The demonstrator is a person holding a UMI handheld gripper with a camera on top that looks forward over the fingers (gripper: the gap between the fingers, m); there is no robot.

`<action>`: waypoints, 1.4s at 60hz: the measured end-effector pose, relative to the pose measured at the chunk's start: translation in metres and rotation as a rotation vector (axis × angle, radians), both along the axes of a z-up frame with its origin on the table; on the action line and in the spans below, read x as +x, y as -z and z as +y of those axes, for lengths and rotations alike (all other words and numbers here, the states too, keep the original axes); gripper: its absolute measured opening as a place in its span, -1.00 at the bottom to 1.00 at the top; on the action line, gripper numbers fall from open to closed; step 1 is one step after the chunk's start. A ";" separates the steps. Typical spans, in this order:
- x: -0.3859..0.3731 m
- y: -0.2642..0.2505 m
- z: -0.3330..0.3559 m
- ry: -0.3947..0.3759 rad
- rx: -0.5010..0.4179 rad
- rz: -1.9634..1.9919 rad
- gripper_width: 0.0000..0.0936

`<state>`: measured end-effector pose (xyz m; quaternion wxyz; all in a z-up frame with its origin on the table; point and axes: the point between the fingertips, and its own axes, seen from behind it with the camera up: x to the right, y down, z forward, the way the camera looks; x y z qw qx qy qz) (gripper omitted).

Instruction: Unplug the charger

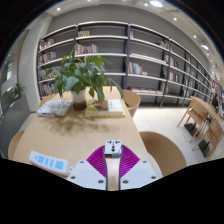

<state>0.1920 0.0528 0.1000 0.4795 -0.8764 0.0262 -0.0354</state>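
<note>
My gripper [113,152] is shut on a small white charger [113,146]. Both magenta pads [98,160] press on its sides. The charger has a small red mark on its near face and is held up above the wooden table [70,132]. A white power strip [48,161] with blue markings lies on the table to the left of the fingers, apart from the charger. No cable shows on the charger.
A potted green plant [82,76] stands on the table beyond the fingers, with open books [54,108] beside it. Wooden chairs [131,100] stand at the table's far end and to the right [200,115]. Tall bookshelves [110,50] line the back wall.
</note>
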 end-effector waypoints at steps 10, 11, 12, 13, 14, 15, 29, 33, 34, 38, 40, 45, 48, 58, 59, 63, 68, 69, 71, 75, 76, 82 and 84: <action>0.007 0.059 -0.022 -0.015 -0.108 0.023 -0.66; 0.001 0.067 -0.020 -0.016 -0.114 0.022 -0.66; 0.000 0.070 -0.020 -0.022 -0.120 0.019 -0.63; 0.000 0.072 -0.021 -0.028 -0.124 0.014 -0.62; -0.001 0.076 -0.021 -0.033 -0.131 0.011 -0.59; -0.003 0.076 -0.023 -0.036 -0.144 0.008 -0.56; -0.016 0.045 -0.022 -0.075 -0.127 -0.048 0.24; -0.027 0.003 -0.021 -0.075 -0.044 -0.027 0.35; -0.029 -0.007 -0.023 -0.073 -0.028 -0.028 0.37; -0.039 -0.054 -0.034 -0.073 0.030 -0.040 0.44; -0.044 -0.074 -0.040 -0.073 0.054 -0.052 0.47; -0.061 -0.115 -0.066 -0.070 0.113 -0.056 0.52; -0.074 -0.132 -0.085 -0.077 0.145 -0.045 0.52; -0.113 -0.136 -0.161 -0.102 0.164 0.013 0.53; -0.112 -0.137 -0.167 -0.101 0.157 0.014 0.53; -0.117 -0.128 -0.195 -0.099 0.125 0.014 0.54; -0.127 -0.113 -0.226 -0.094 0.108 0.021 0.54; -0.127 -0.114 -0.234 -0.094 0.104 0.024 0.54; -0.129 -0.113 -0.243 -0.094 0.097 0.027 0.54; -0.132 -0.110 -0.261 -0.093 0.082 0.016 0.54; -0.133 -0.109 -0.265 -0.095 0.079 0.015 0.53; -0.145 -0.103 -0.277 -0.117 0.071 0.022 0.54; -0.148 -0.103 -0.281 -0.119 0.072 0.023 0.54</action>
